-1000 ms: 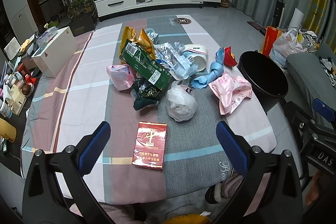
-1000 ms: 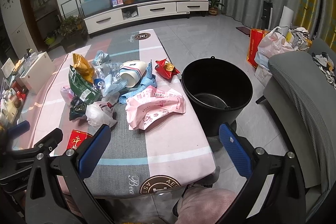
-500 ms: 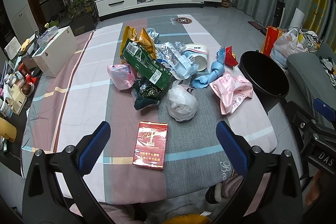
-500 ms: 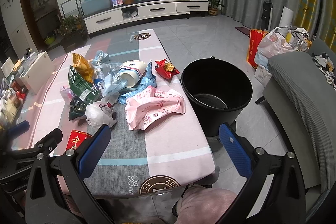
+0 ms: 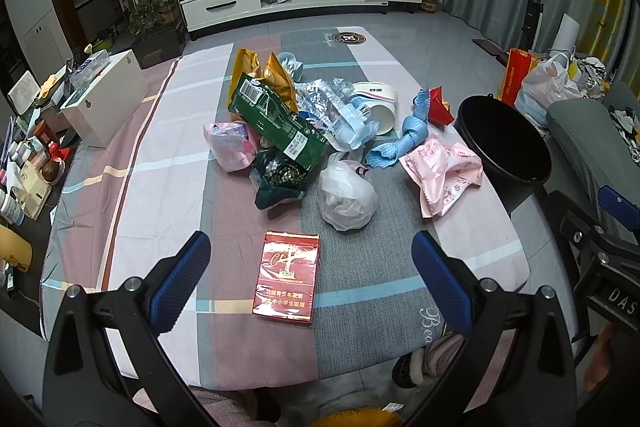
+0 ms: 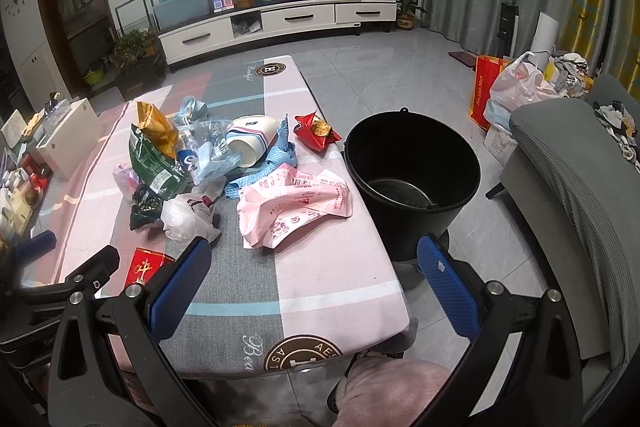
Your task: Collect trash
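A heap of trash lies mid-table: a green bag (image 5: 280, 125), a white plastic bag (image 5: 346, 197), a pink wrapper (image 5: 444, 173), a blue cloth (image 5: 400, 143), a paper cup (image 5: 380, 103). A red carton (image 5: 289, 277) lies flat nearest me. My left gripper (image 5: 310, 281) is open and empty, hovering over the carton. My right gripper (image 6: 316, 285) is open and empty above the table's near right edge, with the pink wrapper (image 6: 296, 203) ahead. A black bucket (image 6: 412, 179) stands on the floor right of the table.
A white box (image 5: 106, 103) sits at the table's left edge with small bottles and clutter beyond. A grey sofa (image 6: 568, 195) is at the right, shopping bags (image 6: 516, 91) behind it. A TV cabinet (image 6: 276, 23) lines the far wall.
Both views have barely shifted; the trash and both open grippers stay as they were.
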Action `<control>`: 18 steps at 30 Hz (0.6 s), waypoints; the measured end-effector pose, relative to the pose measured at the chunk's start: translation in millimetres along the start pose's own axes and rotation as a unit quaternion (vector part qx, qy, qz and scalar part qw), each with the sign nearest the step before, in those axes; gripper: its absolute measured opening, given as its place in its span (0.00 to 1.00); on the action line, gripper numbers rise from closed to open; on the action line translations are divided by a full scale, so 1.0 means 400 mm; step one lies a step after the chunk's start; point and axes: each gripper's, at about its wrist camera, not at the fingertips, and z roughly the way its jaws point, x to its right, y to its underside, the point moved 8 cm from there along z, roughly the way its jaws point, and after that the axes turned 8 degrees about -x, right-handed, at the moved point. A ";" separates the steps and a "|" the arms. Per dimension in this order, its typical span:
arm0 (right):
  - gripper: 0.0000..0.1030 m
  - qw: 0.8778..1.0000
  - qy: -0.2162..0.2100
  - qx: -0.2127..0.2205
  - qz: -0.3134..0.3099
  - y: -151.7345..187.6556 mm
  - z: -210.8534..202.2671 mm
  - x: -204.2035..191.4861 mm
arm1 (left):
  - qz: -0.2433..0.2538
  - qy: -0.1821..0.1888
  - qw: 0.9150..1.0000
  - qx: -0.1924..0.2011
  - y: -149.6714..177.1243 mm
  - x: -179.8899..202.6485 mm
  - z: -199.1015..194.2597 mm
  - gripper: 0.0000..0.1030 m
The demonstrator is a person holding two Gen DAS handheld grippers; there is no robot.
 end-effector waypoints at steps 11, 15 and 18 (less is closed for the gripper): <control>0.98 1.000 0.004 -0.008 -0.002 0.005 0.019 0.000 | 0.000 0.000 1.000 -0.009 0.002 0.000 0.023 0.97; 0.98 1.000 0.005 -0.010 -0.002 0.003 0.030 -0.002 | 0.001 0.003 1.000 -0.012 0.000 0.001 0.039 0.97; 0.98 1.000 -0.017 -0.011 -0.007 0.002 0.055 -0.008 | 0.005 0.031 0.999 -0.002 -0.019 -0.005 0.055 0.97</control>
